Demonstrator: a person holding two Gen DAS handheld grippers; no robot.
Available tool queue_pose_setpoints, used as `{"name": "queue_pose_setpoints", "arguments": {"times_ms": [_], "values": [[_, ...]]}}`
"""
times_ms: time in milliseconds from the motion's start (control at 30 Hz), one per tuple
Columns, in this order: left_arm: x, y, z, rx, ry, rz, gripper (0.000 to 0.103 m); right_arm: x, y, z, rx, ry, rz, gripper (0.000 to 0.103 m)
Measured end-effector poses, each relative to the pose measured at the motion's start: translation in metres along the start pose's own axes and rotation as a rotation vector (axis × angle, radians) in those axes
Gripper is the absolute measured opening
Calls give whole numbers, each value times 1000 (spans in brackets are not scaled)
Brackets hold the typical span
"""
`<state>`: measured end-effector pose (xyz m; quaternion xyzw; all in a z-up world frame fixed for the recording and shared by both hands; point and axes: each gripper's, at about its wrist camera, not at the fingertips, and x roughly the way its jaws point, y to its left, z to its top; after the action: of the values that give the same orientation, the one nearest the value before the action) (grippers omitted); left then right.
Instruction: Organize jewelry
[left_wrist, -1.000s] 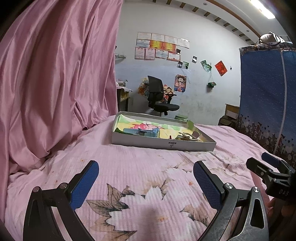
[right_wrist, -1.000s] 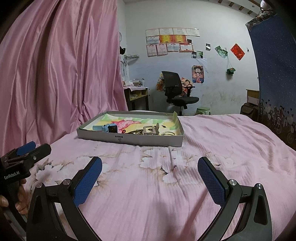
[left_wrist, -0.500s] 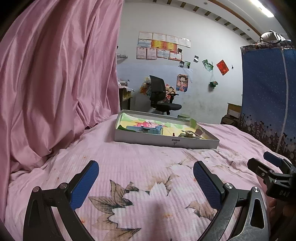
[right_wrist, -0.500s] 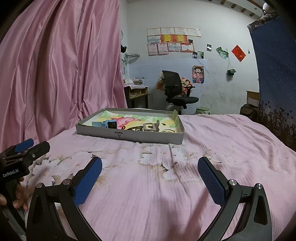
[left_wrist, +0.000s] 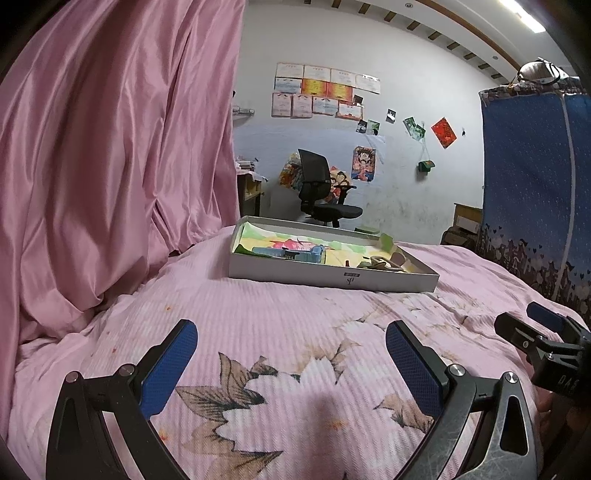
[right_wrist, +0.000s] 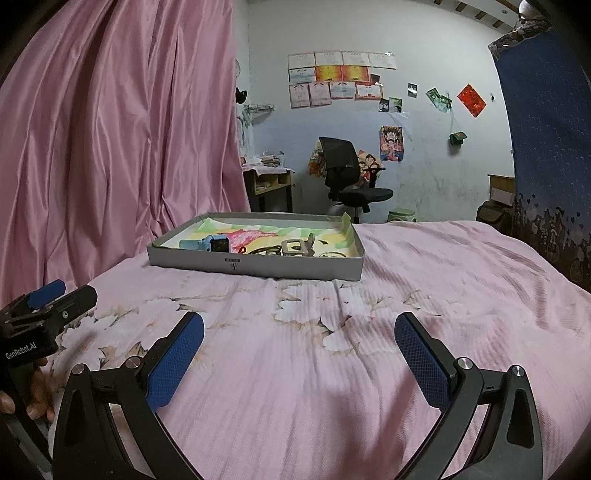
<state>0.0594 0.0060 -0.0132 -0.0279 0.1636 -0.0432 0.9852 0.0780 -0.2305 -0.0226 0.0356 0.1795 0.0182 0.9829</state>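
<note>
A shallow grey box (left_wrist: 332, 277) (right_wrist: 255, 264) lined with coloured paper lies on the pink floral bedspread, well ahead of both grippers. Inside it I see a blue watch (right_wrist: 205, 243) (left_wrist: 291, 254), a grey buckle-like piece (right_wrist: 295, 246) and dark and pale rings (right_wrist: 330, 254). My left gripper (left_wrist: 291, 354) hovers low over the bedspread, open and empty. My right gripper (right_wrist: 299, 349) is likewise open and holds nothing. Each gripper shows at the edge of the other's view, the right gripper's fingers (left_wrist: 532, 328) on the right and the left gripper's fingers (right_wrist: 55, 295) on the left.
A pink curtain (left_wrist: 110, 166) hangs along the left of the bed. A blue patterned wardrobe (left_wrist: 535, 192) stands at the right. Beyond the bed are a black office chair (right_wrist: 347, 184), a small desk (right_wrist: 269, 181) and a wall with posters.
Both grippers have dipped slightly lower and tilted, so the box sits a little higher and flatter in each view. Both stay open and empty.
</note>
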Motion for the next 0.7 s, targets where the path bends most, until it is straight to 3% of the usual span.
{"name": "queue_pose_setpoints", "arguments": {"times_ms": [700], "values": [[-1, -1, -1, 2, -11, -1, 103, -5, 3, 2, -3, -30, -6, 102]]}}
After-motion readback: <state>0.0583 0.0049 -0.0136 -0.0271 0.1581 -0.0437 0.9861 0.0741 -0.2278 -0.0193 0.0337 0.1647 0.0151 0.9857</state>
